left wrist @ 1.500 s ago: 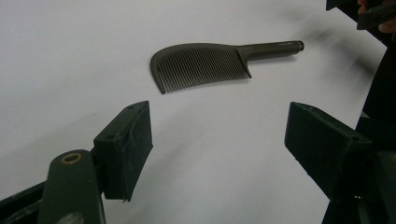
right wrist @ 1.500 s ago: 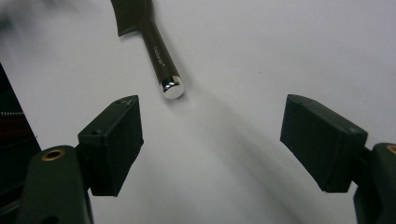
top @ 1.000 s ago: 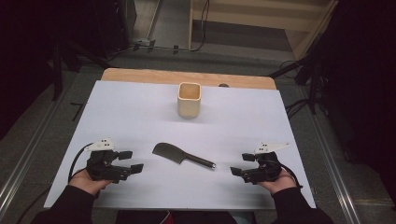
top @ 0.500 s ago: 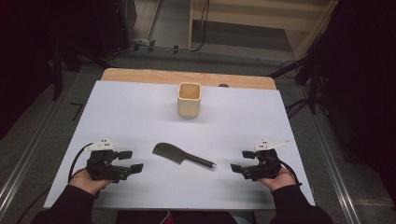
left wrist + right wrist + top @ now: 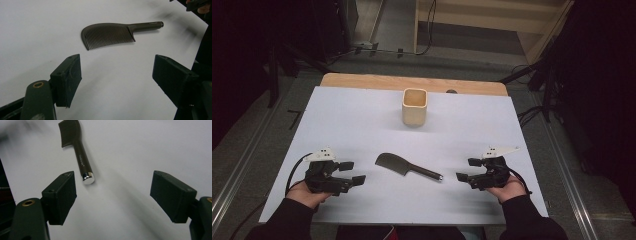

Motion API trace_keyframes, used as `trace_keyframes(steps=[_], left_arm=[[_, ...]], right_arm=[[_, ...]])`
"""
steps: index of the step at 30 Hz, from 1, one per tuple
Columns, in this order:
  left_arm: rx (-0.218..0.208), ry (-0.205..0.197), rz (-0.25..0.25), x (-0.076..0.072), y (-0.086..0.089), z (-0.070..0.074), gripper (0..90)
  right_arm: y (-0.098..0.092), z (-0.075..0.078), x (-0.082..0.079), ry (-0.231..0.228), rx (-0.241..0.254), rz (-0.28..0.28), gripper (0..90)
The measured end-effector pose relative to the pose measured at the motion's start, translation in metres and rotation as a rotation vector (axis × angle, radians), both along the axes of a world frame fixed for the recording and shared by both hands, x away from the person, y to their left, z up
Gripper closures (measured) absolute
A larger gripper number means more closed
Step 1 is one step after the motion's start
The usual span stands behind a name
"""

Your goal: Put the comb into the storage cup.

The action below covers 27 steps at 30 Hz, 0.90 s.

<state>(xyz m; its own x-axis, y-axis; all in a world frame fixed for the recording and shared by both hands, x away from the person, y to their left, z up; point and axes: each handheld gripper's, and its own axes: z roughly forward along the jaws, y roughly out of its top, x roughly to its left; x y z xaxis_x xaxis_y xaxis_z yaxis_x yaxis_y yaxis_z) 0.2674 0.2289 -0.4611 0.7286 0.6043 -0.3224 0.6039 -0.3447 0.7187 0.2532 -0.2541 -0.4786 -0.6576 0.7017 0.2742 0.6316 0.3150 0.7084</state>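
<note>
High view: a dark comb (image 5: 404,166) lies flat on the white surface (image 5: 362,115), near the front edge and about midway between the side edges, its toothed head toward the left and its handle running right.
Left gripper (image 5: 353,171): held low near the front-left corner, jaws apart, nothing between them; the comb's head lies ahead of it, not touching.
Right gripper (image 5: 466,169): held low toward the front-right corner, jaws apart and empty; in the right gripper view the handle's shiny end cap (image 5: 88,177) lies just ahead of one jaw, apart from it.
Step in hand: likely the approach to pick up the comb, since both tools point at it.
Doing it well: the right gripper is better placed; it should straddle the round handle across its width, a little up from the cap, and come down until the pads (image 5: 172,195) nearly meet the surface before closing. The comb is thin and flat, so a shallow grip may slip off or push it along.
Teeth: better left alone; they look fine and would flex.
Other things: a tan square cup (image 5: 414,106) stands upright toward the back edge, well apart from the comb.
In the way: nothing lies between either gripper and the comb.
</note>
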Motion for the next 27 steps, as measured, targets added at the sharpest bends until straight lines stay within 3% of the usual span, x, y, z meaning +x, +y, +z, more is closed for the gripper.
trace_keyframes(steps=[27], left_arm=[[0.002, -0.004, -0.002, 0.000, -0.001, 0.000, 23.7]], right_arm=[[0.023, 0.013, 0.017, -0.018, 0.033, 0.053, 19.1]])
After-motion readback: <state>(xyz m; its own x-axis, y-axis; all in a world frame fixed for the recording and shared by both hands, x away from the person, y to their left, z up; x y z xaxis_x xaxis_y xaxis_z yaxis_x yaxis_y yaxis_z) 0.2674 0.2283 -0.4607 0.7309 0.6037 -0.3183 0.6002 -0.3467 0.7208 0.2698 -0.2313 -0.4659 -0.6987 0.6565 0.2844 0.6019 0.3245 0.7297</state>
